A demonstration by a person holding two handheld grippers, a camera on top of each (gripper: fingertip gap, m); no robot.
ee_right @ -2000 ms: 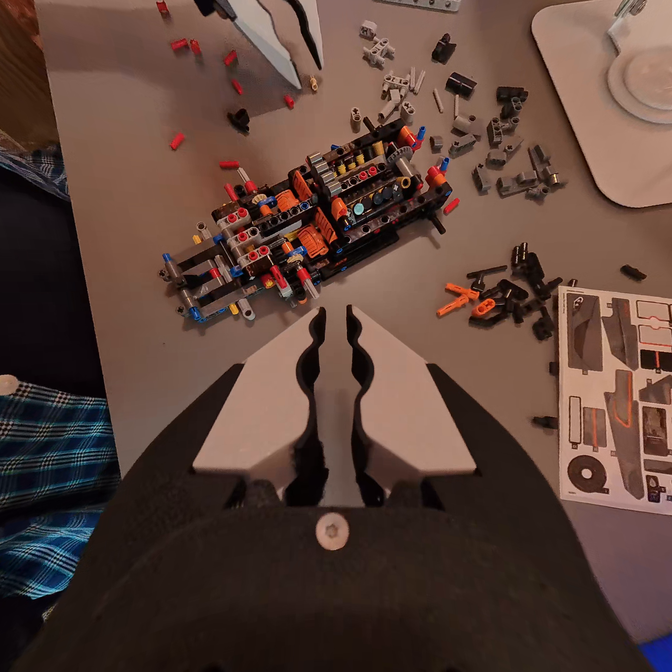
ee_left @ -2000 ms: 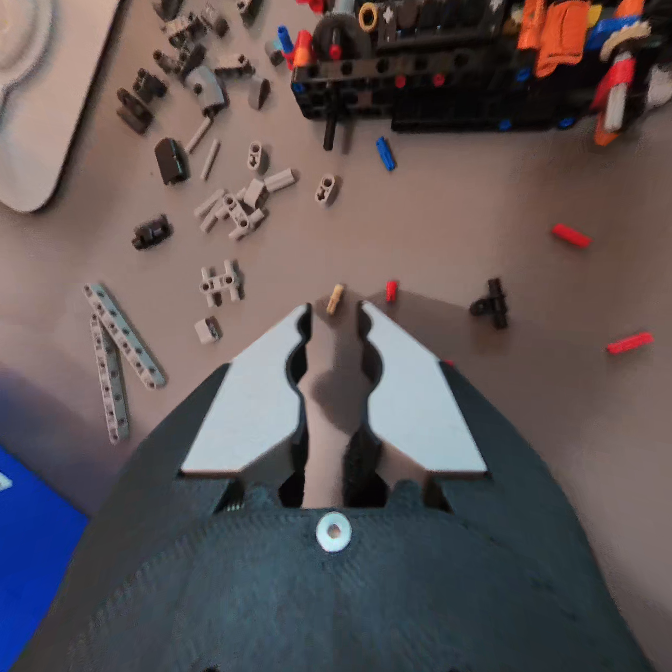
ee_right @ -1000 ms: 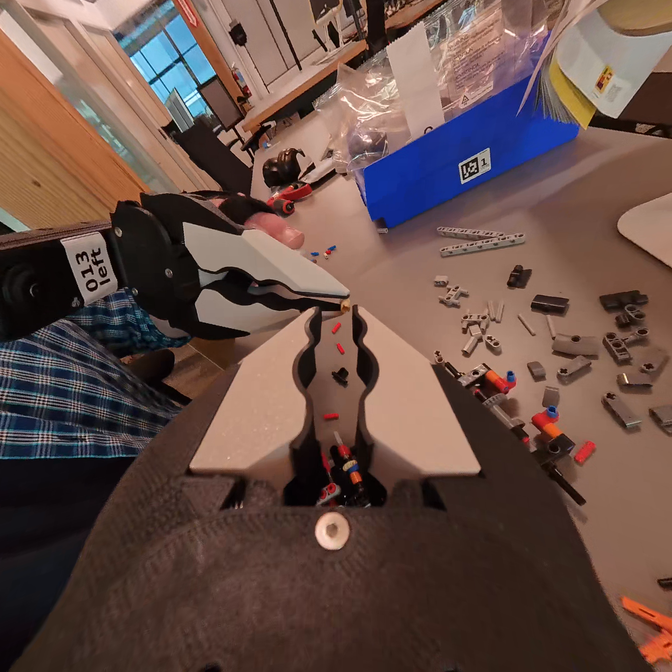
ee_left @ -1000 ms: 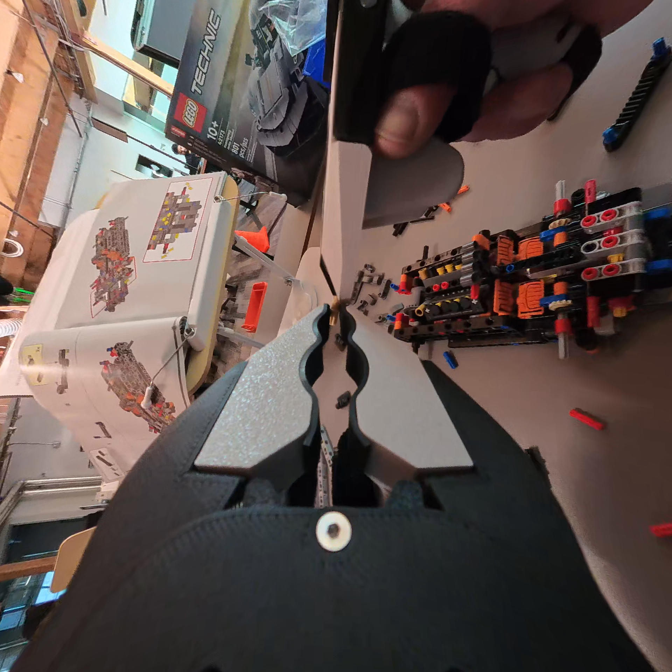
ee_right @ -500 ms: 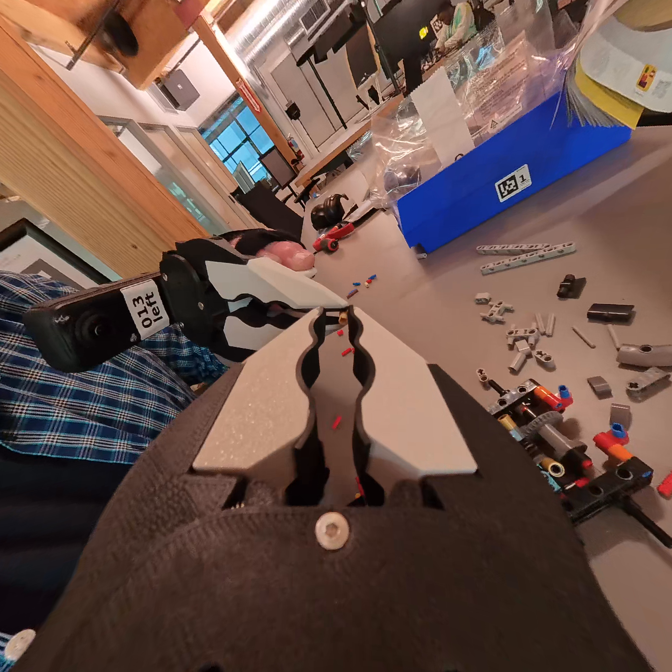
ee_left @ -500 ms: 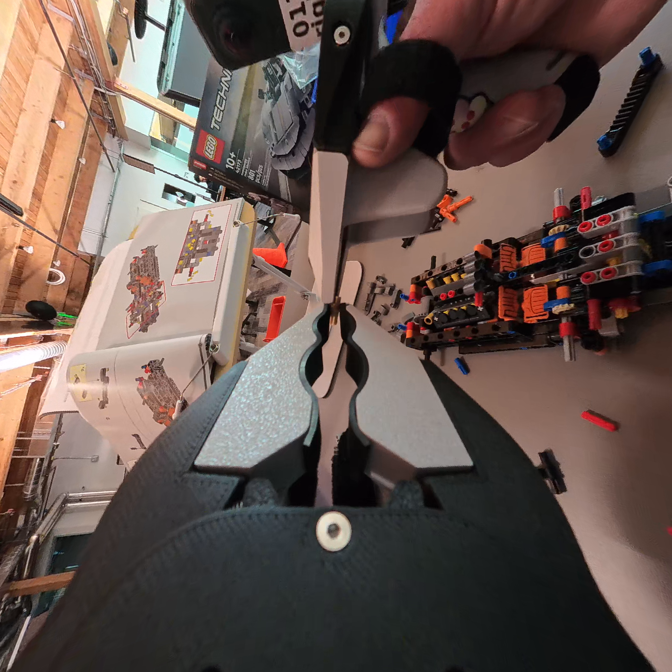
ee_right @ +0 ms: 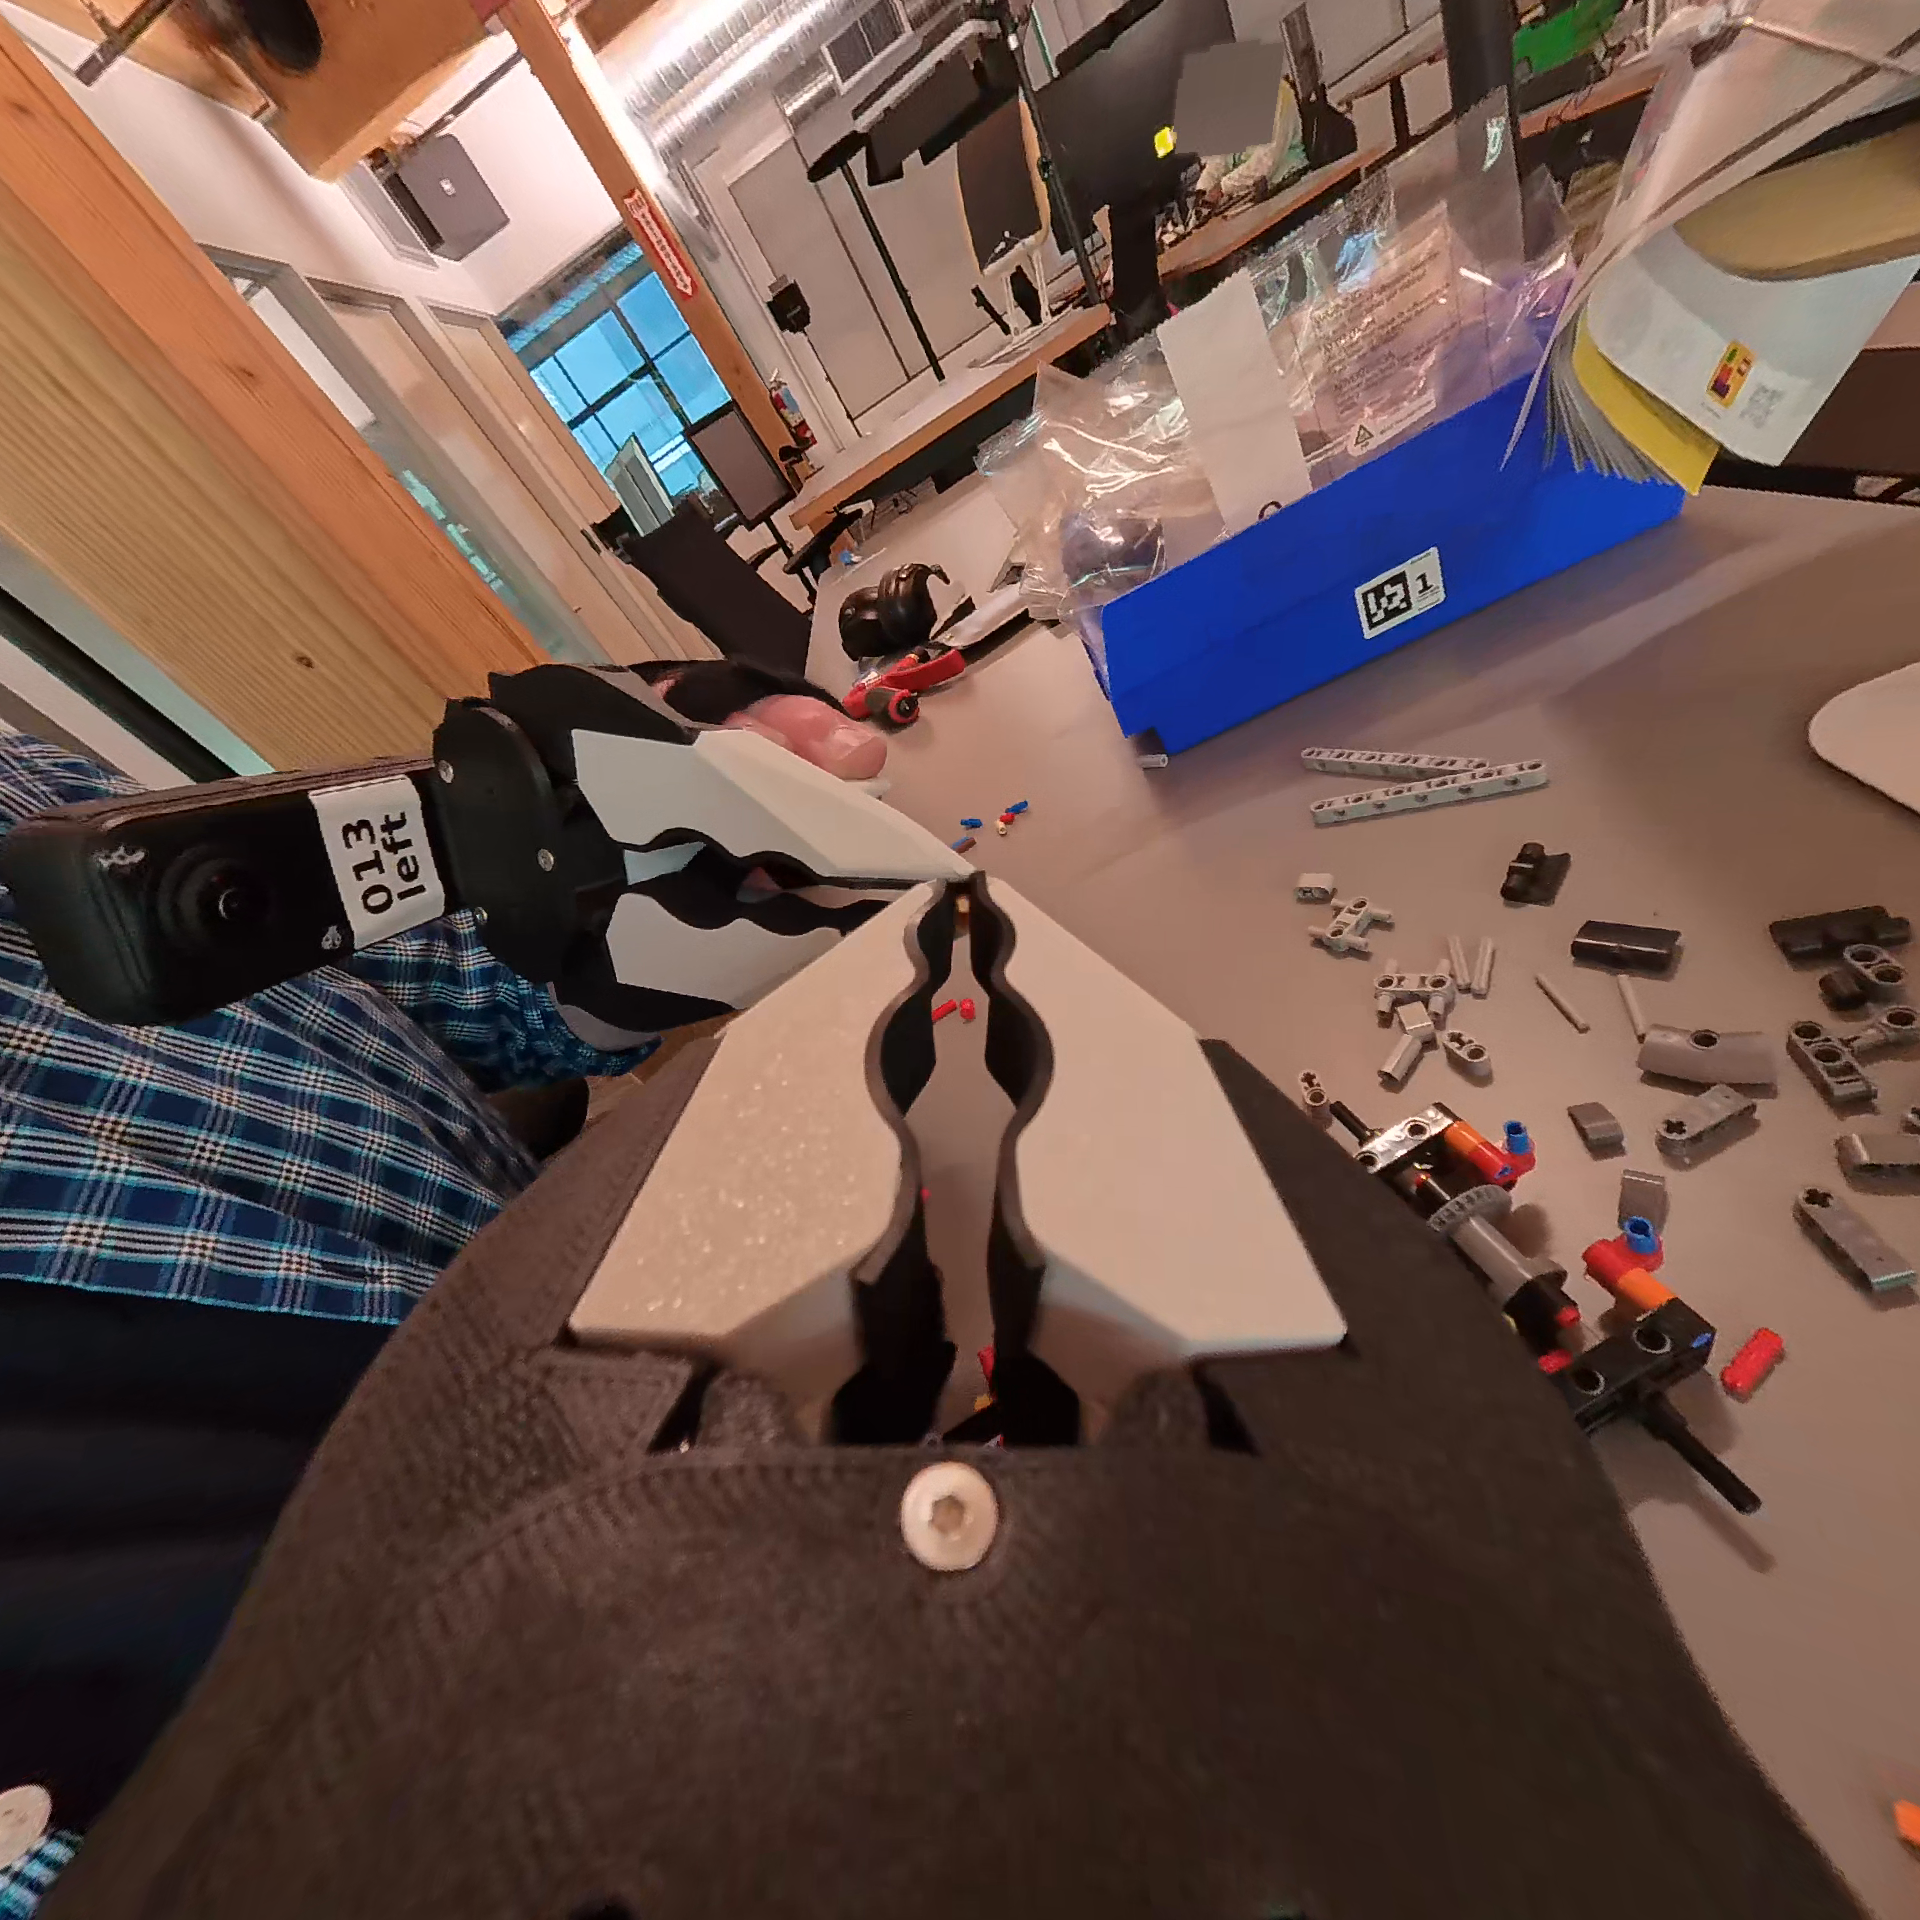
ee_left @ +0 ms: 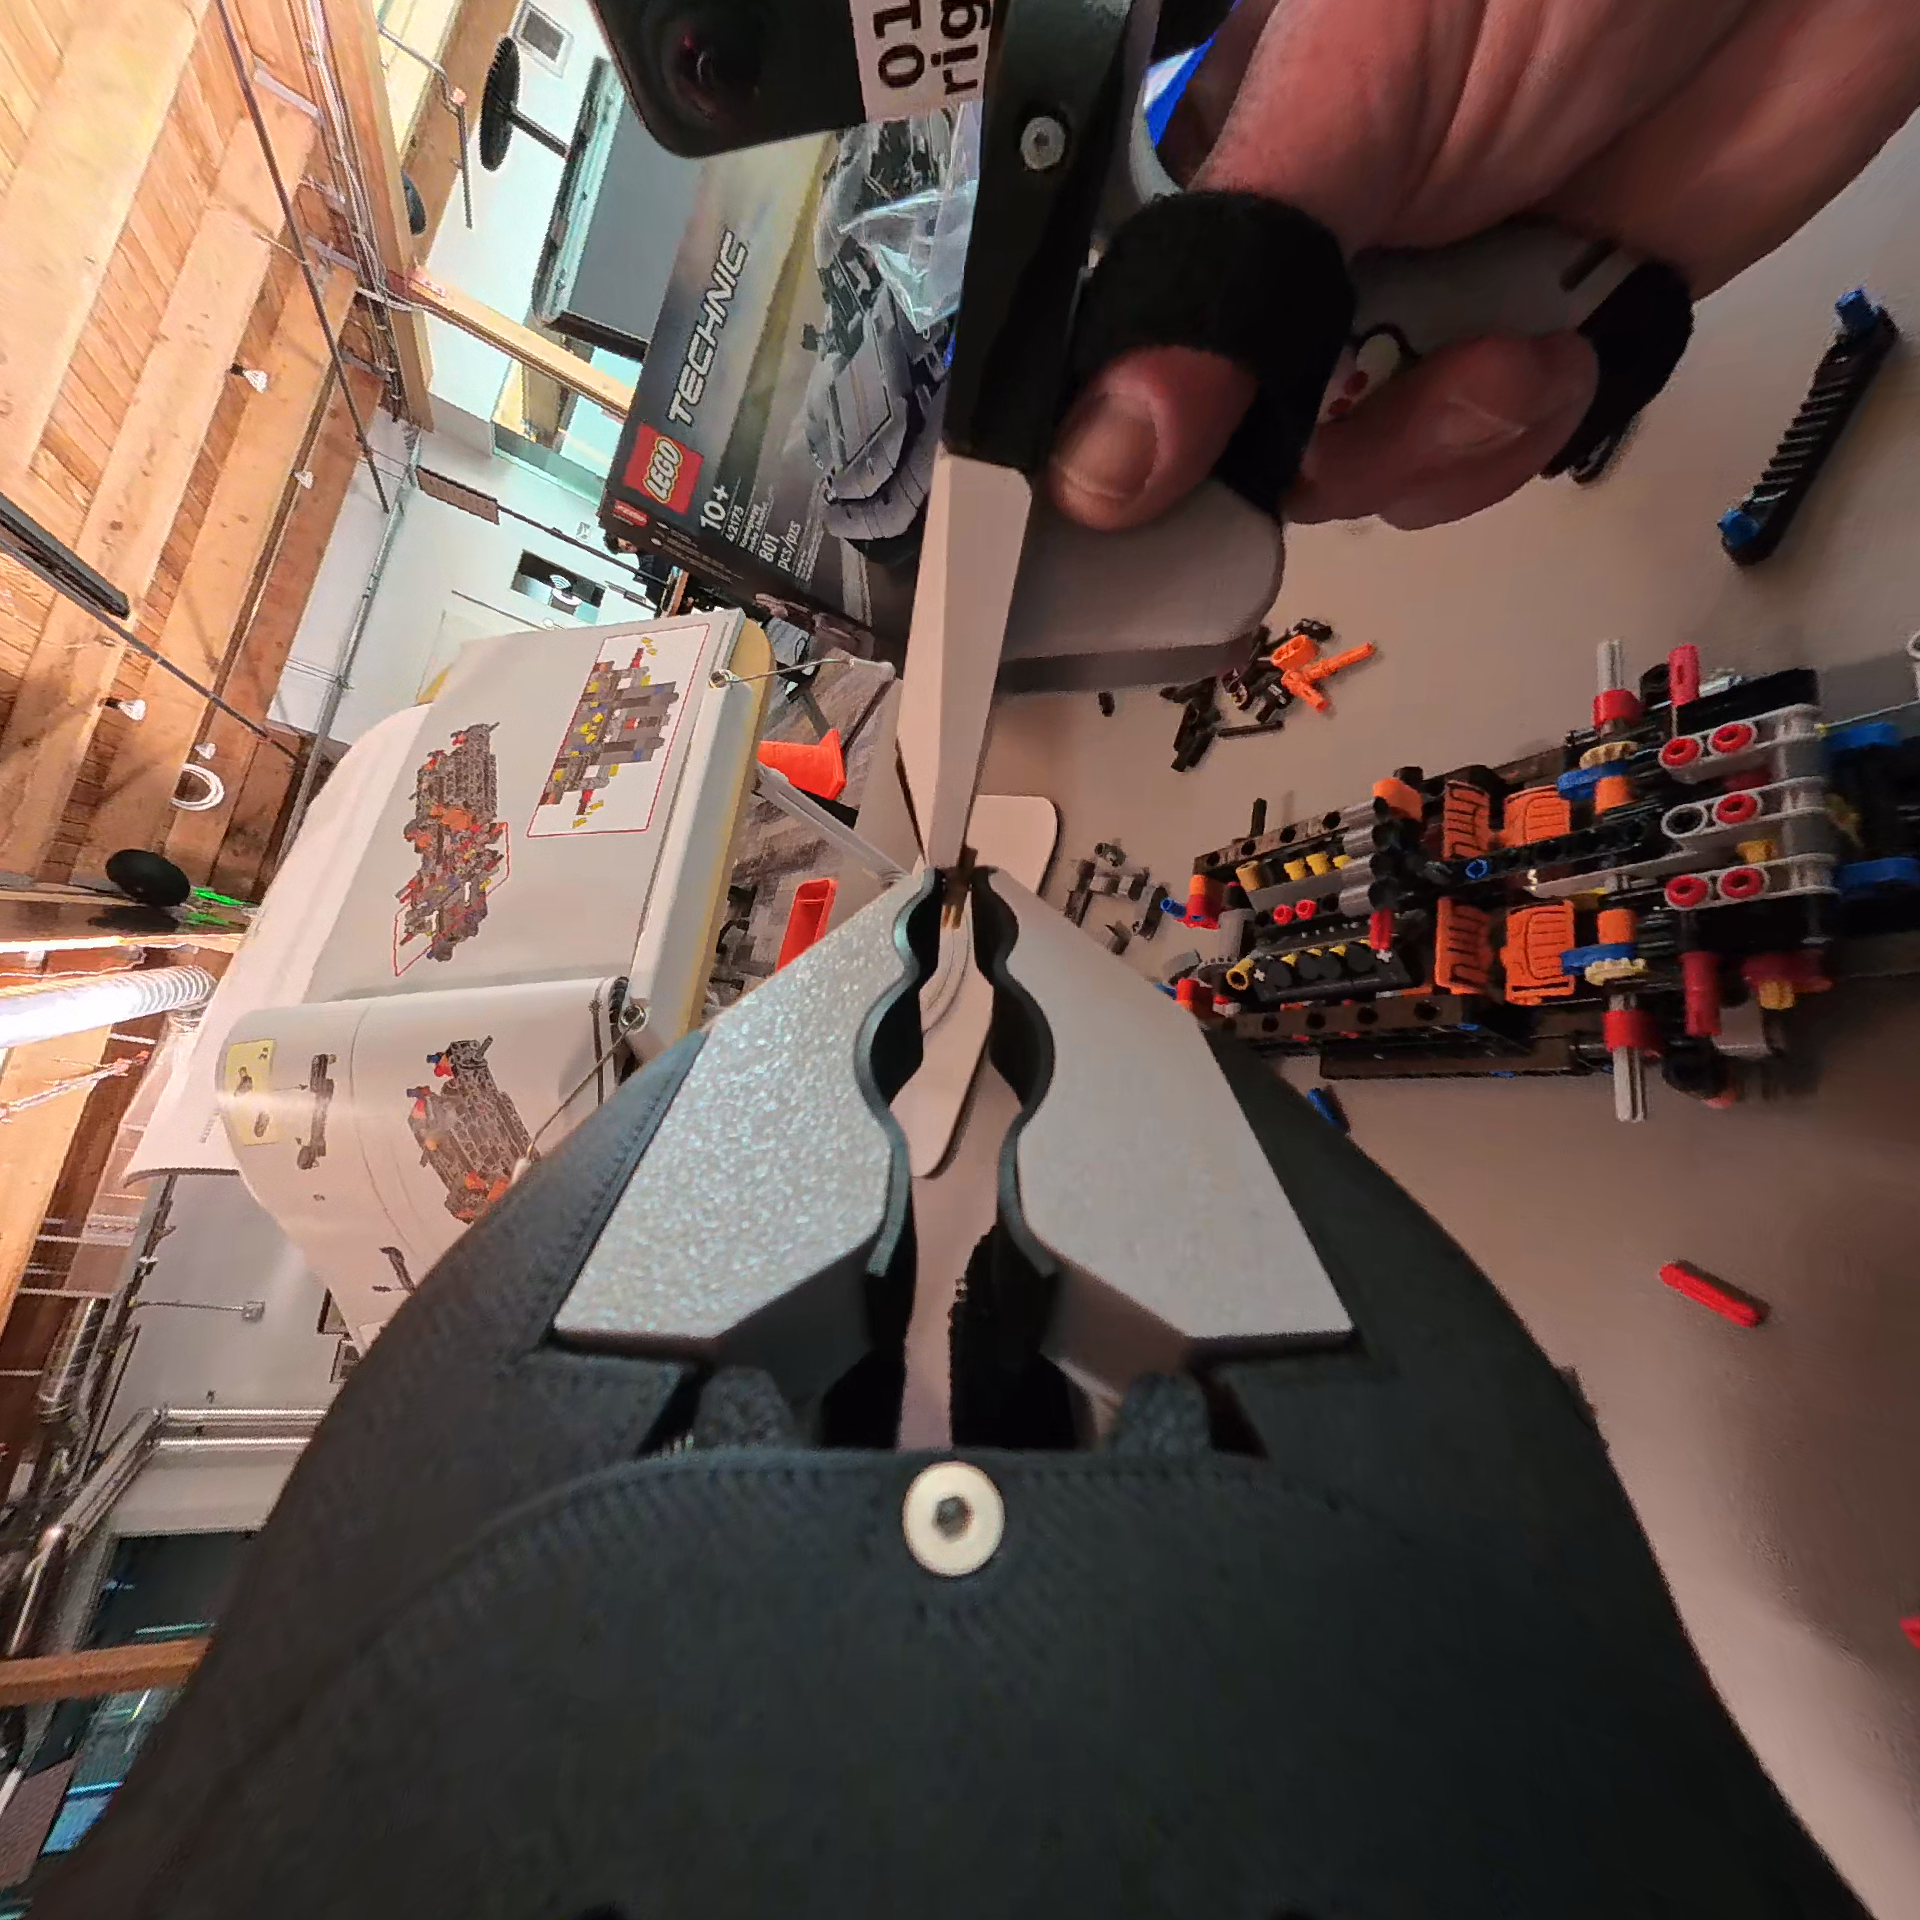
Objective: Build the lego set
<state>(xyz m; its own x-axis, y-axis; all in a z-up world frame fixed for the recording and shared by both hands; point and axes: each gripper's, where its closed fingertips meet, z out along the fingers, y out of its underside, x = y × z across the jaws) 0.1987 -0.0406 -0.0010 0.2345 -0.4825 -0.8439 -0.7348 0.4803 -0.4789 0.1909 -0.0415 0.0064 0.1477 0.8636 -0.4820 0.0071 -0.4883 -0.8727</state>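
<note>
A small tan pin point(ee_left: 953, 902) sits between the tips of my left gripper point(ee_left: 956, 896), which is shut on it and held in the air above the table. My right gripper comes in from above in the left wrist view point(ee_left: 951, 854) and meets the same pin. In the right wrist view the right gripper point(ee_right: 962, 900) has its jaws closed narrowly around the tan pin point(ee_right: 965, 902), with the left gripper point(ee_right: 958, 871) coming in from the left. The partly built black, orange and red model point(ee_left: 1507, 914) lies on the grey table point(ee_left: 1558, 1455) to the right.
Loose grey and black parts point(ee_right: 1455, 987) and two grey beams point(ee_right: 1423, 790) are scattered on the table. A blue box point(ee_right: 1351, 623) with plastic bags stands behind them. An open instruction booklet point(ee_left: 520, 831) and the set's box point(ee_left: 748, 416) stand at the back. A red pin point(ee_left: 1709, 1294) lies nearby. Left and right tips are no more than a few centimetres apart.
My left gripper picked the tan pin off the table and lifted it. The right gripper rose from above the model, met it tip to tip, and its jaws narrowed around the pin.
</note>
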